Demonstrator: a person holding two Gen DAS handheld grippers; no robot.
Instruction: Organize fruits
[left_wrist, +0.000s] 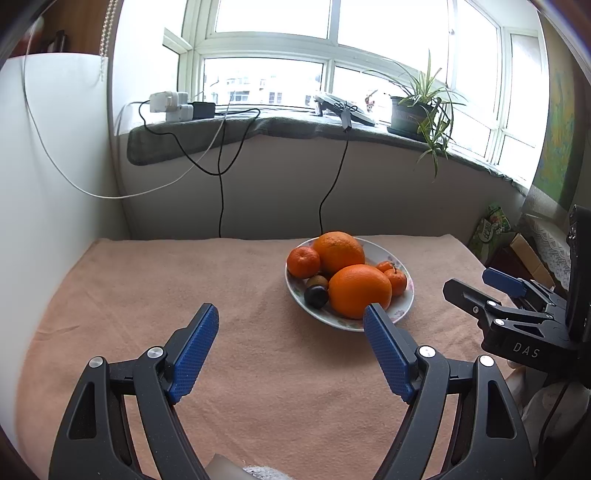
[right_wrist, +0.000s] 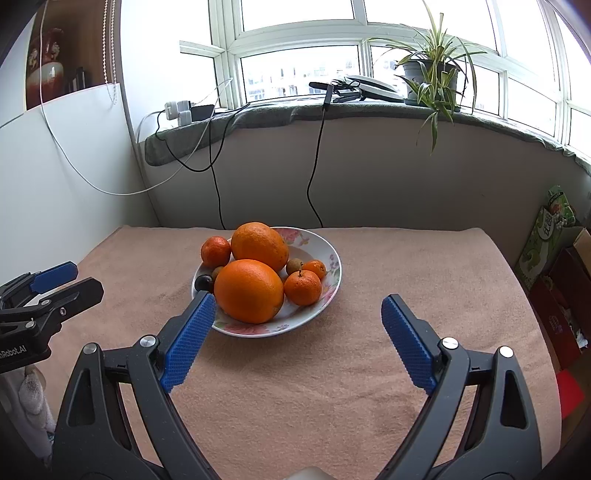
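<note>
Fruit is shown heaped on a floral plate that rests on a pink cloth spread over the table: 2 large oranges, the front orange and the rear orange, 3 mandarins, of which 1 lies at the left rim, a dark plum, and a small brown fruit that cannot be identified. The left gripper and the right gripper are held above the cloth, each with jaws spread wide and nothing between them. The plate lies ahead of both, apart from the pads; only the near rim is overlapped in view. No fruit is off the plate, so the task is judged either finished or not yet begun. If begun, 1 gripper is to be advanced and closed around the front orange
</note>
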